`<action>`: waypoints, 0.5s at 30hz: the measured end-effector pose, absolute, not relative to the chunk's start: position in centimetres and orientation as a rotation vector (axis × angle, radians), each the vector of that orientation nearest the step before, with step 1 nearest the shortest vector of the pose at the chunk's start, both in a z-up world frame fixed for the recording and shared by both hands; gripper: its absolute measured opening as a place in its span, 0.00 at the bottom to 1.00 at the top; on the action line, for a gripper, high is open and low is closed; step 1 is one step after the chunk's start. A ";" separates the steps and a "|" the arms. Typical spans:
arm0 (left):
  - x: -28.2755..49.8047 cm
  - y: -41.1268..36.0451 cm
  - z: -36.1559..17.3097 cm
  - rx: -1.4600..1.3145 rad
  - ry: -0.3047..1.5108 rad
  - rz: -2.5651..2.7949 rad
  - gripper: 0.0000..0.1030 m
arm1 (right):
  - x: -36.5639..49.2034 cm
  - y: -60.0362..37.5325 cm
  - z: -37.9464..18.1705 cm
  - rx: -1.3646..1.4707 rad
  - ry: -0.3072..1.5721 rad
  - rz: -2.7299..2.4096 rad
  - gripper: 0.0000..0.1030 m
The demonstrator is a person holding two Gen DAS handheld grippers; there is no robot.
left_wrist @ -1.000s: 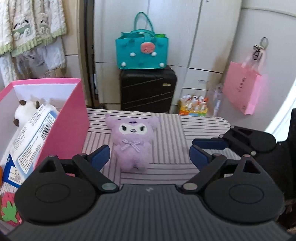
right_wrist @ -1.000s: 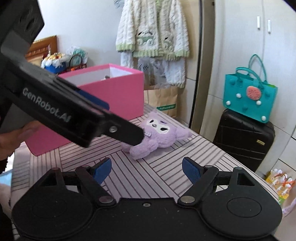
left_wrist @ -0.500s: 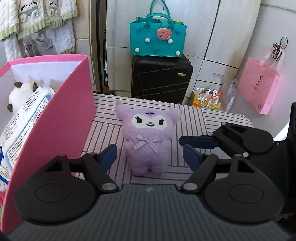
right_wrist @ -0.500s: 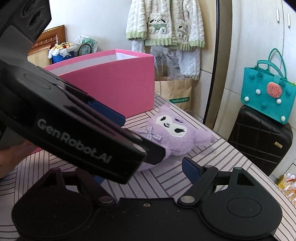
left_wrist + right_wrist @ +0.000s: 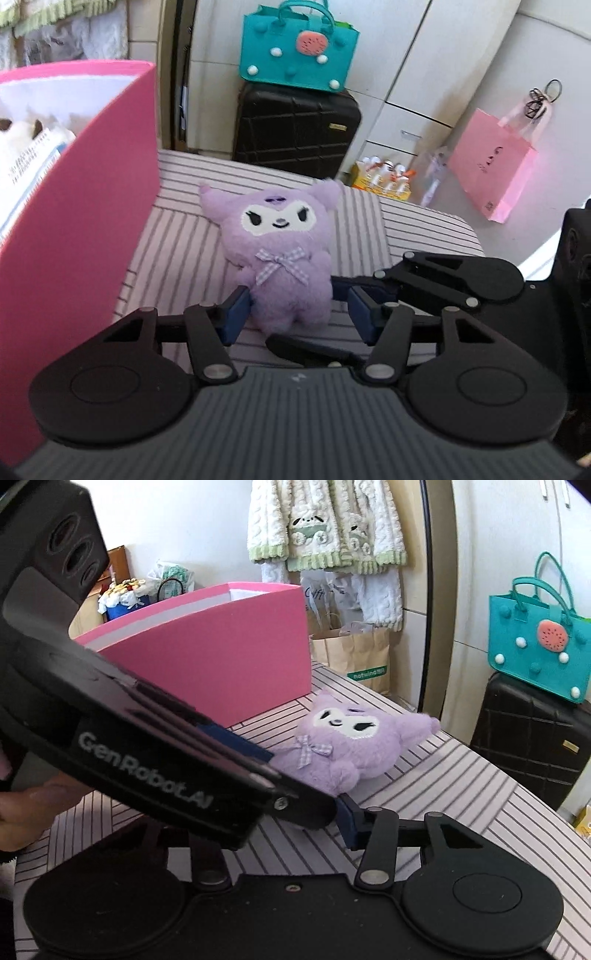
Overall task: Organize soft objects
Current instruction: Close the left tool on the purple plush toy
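A purple plush toy (image 5: 280, 254) with a white face and checked bow lies on the striped table, next to a pink box (image 5: 77, 206). My left gripper (image 5: 295, 314) is open, its blue pads on either side of the plush's legs, the left pad touching it. My right gripper (image 5: 369, 284) comes in from the right, close to the plush's side; its jaws look fairly close together. In the right wrist view the plush (image 5: 351, 746) lies ahead, and the left gripper's body (image 5: 147, 760) hides my right gripper's left finger. The pink box (image 5: 221, 657) stands behind.
The pink box holds a white plush (image 5: 14, 129) and a printed packet (image 5: 26, 173). Behind the table stand a black suitcase (image 5: 295, 129) with a teal bag (image 5: 299, 51) on it, and a pink paper bag (image 5: 495, 166). The table's edge (image 5: 461, 225) runs at the right.
My left gripper has moved forward until its pads flank the plush's lower body. My right gripper has moved closer to the plush from the right.
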State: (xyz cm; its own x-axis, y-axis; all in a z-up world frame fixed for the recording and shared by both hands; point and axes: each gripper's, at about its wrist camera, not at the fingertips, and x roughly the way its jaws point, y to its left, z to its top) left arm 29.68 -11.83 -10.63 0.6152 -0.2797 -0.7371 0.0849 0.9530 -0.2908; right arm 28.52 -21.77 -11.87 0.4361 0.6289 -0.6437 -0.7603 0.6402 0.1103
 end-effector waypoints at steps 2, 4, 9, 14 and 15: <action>29.3 -12.0 -10.6 -0.251 0.886 -0.236 0.55 | 28.2 -22.2 -11.7 -0.200 0.714 0.866 0.51; 28.9 -12.2 -10.5 -0.265 0.901 -0.266 0.55 | 27.6 -22.7 -11.4 -0.199 0.716 0.856 0.51; 27.7 -13.2 -10.5 -0.292 0.949 -0.349 0.53 | 25.6 -24.2 -11.0 -0.214 0.737 0.821 0.51; 27.3 -13.6 -10.6 -0.317 0.953 -0.377 0.55 | 24.3 -25.3 -11.1 -0.237 0.745 0.723 0.70; 27.3 -13.7 -10.5 -0.298 0.936 -0.363 0.56 | 24.1 -25.4 -11.1 -0.231 0.738 0.700 0.72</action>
State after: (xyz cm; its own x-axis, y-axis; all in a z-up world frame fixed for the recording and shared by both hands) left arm 27.26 -13.68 -10.50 0.5405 -0.4269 -0.7250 0.1728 0.8997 -0.4009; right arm 24.09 -25.42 -11.08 0.5277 0.5023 -0.6850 -0.6577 0.7519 0.0446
